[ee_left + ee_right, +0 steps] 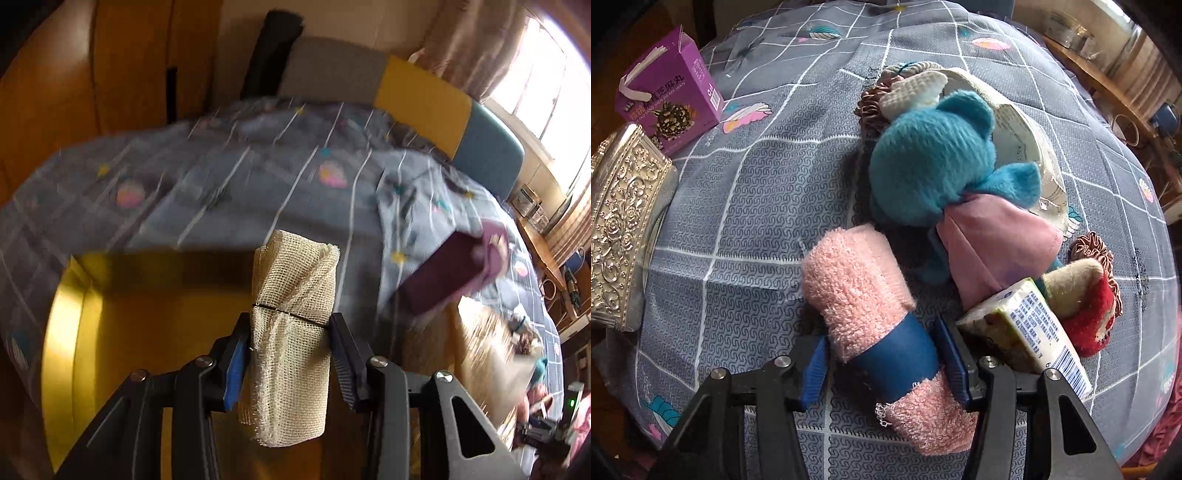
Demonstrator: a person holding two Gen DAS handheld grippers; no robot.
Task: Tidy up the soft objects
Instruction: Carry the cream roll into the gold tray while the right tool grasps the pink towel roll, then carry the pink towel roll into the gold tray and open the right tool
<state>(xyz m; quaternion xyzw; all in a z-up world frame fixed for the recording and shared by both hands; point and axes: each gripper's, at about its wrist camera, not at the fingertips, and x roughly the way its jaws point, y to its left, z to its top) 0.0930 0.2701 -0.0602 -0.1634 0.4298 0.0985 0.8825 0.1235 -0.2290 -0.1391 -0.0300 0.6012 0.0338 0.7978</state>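
My left gripper [288, 332] clamps a cream, coarse-mesh cloth roll [291, 332] bound by thin black elastic. My right gripper [882, 354], half-open, straddles a fluffy pink terry towel roll [871, 306] with a blue band; whether its pads press it, I can't tell.

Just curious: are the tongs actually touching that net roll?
Touching. In the left wrist view both pads of the left tongs press against the sides of the net roll, pinching it at its black band with no gap, holding it above the yellow box.

Fluffy pink terry towel roll [857, 280]
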